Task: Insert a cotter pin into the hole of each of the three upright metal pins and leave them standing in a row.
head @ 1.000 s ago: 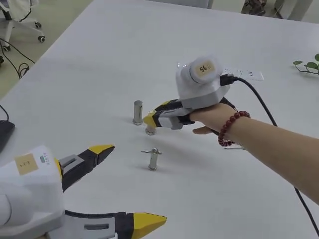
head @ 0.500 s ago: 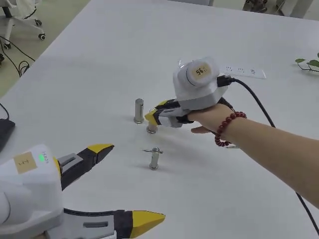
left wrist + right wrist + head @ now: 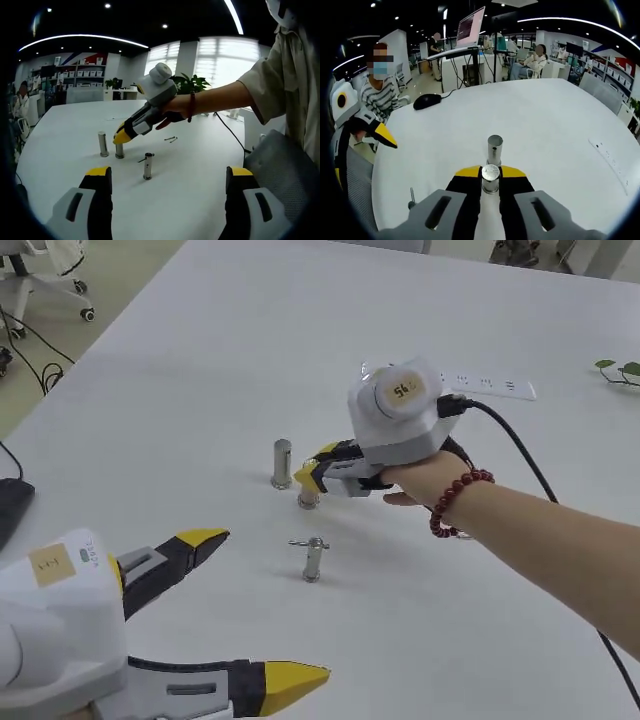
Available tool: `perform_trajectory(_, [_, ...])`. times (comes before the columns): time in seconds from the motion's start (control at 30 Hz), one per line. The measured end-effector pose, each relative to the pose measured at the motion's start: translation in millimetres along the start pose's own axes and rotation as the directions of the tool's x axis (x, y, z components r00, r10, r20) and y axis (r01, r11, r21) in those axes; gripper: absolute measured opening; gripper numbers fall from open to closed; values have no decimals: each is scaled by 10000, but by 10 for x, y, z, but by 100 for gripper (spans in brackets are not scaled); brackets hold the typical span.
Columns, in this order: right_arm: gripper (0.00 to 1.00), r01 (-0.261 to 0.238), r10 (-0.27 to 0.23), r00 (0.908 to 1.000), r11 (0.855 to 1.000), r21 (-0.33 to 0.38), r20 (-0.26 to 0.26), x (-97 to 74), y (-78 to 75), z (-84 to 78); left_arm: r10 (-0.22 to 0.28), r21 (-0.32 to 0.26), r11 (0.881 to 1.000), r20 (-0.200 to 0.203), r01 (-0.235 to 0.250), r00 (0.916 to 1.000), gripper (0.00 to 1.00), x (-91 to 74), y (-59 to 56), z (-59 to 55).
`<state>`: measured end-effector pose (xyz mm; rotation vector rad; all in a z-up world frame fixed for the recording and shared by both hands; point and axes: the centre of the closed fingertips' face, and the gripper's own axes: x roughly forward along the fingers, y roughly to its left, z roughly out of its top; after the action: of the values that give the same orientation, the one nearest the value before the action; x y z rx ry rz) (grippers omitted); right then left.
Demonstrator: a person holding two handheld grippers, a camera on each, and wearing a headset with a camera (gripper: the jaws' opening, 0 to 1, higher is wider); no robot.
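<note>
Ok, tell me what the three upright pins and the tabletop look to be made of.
The far pin, middle pin and near pin: metal, likely steel, with a brushed silver-grey sheen and bright highlights. The tabletop: smooth matte white, probably laminate or painted board; the look leaves it open.

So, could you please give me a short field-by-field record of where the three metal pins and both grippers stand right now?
surface: white workbench
near pin: upright, cotter pin through its hole
middle pin: upright, no cotter pin discernible
far pin: upright, no cotter pin visible
right gripper: tips at the top of the middle pin, jaws close together; whether they grip anything cannot be told
left gripper: open, holding nothing, apart from the pins
layout: the three pins stand in a rough line
</note>
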<state>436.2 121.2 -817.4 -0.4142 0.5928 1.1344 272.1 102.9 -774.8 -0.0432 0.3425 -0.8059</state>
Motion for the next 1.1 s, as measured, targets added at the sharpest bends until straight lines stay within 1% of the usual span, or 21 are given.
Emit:
perform_trajectory(0.3, [12,-82,85,9999,9997,224,-114,-100,33,-21,5,76,10000,-2,-5,10000,94,-8,3,20])
perform_trajectory(0.63, [12,-175,185,9994,9992,371,-284,-249,29,-87,-29,173,9998,87,27,10000,95,7,-53,59])
perform_trajectory(0.73, [12,-251,265,9990,9990,383,-351,-321,45,-134,-55,177,9998,78,53,10000,95,14,-69,59])
perform_trajectory(1.1, [12,-513,529,9965,9983,262,-649,-611,202,-361,-124,332,9994,129,120,9998,95,29,-102,93])
